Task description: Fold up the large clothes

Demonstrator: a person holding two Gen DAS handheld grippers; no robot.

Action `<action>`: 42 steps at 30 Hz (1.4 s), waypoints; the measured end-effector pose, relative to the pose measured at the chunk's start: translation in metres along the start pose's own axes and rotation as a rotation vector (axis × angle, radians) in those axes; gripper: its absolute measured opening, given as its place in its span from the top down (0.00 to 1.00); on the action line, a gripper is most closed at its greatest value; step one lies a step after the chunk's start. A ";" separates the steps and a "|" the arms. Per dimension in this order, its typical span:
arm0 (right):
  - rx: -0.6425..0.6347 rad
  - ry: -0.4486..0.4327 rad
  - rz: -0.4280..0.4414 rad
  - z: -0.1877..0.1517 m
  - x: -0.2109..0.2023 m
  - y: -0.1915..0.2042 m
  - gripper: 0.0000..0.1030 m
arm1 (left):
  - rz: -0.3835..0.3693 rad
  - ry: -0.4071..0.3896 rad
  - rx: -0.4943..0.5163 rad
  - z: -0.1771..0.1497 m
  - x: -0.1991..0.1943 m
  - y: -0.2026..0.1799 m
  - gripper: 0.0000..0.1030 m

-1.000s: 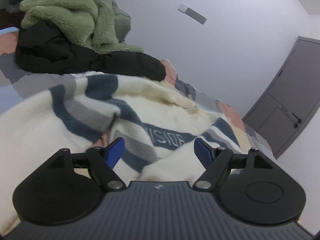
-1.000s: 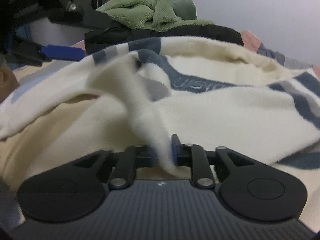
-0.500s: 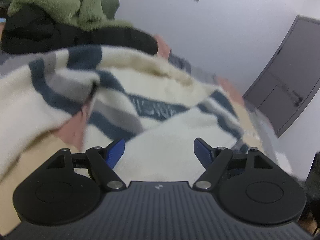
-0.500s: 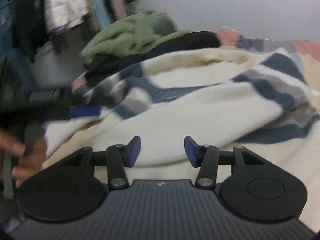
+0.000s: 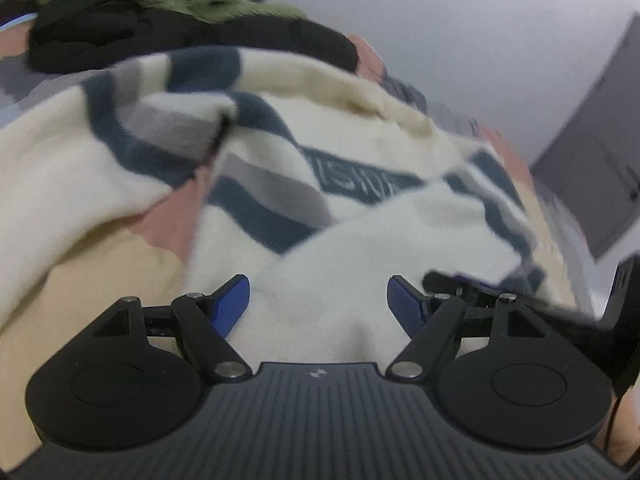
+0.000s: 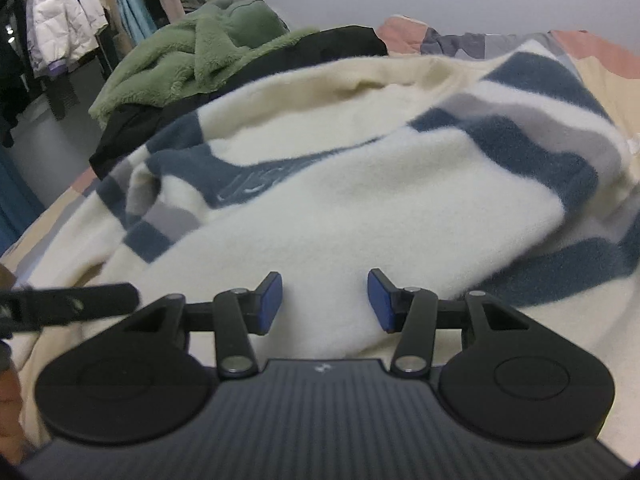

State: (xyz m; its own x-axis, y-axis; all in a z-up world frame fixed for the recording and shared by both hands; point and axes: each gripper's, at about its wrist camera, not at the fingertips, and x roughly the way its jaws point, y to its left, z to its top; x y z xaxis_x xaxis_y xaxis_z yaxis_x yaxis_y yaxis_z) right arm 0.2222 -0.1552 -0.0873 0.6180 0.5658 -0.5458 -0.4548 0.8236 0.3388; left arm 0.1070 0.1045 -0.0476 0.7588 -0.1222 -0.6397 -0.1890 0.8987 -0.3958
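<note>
Sweater (image 5: 360,184) lettering blurred (perhaps "VISION").

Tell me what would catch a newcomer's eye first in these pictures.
The cream sweater with navy and grey stripes fills the middle, spread across a bed. Behind it sits a heap of a fuzzy green garment on a black one. Both the left gripper and the right gripper stand open over the cream fabric.

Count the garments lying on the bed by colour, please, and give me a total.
Cream with navy and grey stripes: 1, the striped sweater
Green: 1, the fleece
Black: 1, the black garment under the fleece
Total: 3 on the bed; clothes hanging on the rack left out.
</note>
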 end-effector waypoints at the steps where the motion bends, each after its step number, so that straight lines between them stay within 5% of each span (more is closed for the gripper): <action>1: 0.002 -0.001 0.000 0.000 -0.001 0.000 0.52 | 0.006 -0.017 -0.029 0.002 -0.006 0.003 0.22; 13: 0.064 -0.013 0.021 -0.007 -0.018 -0.010 0.52 | 0.165 -0.182 -0.694 -0.004 -0.059 0.095 0.22; 18: 0.069 -0.002 0.015 -0.006 -0.021 -0.011 0.52 | 0.157 -0.146 -0.900 -0.021 -0.058 0.124 0.22; 27: 0.063 -0.001 0.007 -0.006 -0.017 -0.010 0.52 | 0.188 -0.267 -1.042 -0.020 -0.059 0.154 0.23; 34: 0.053 -0.002 -0.010 -0.005 -0.010 -0.006 0.52 | 0.274 -0.371 -1.031 -0.020 -0.065 0.162 0.27; 38: 0.043 -0.006 -0.008 -0.006 -0.010 -0.006 0.52 | 0.420 -0.441 -0.983 -0.012 -0.069 0.166 0.46; 42: 0.068 -0.009 0.010 -0.006 -0.014 -0.011 0.52 | 0.625 -0.419 -0.922 0.005 -0.067 0.179 0.61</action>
State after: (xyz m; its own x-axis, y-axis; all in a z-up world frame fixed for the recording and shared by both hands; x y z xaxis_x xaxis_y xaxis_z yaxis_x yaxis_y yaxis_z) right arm 0.2146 -0.1723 -0.0884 0.6197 0.5737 -0.5356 -0.4165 0.8188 0.3952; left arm 0.0256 0.2759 -0.0724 0.4880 0.5311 -0.6926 -0.8456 0.0910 -0.5260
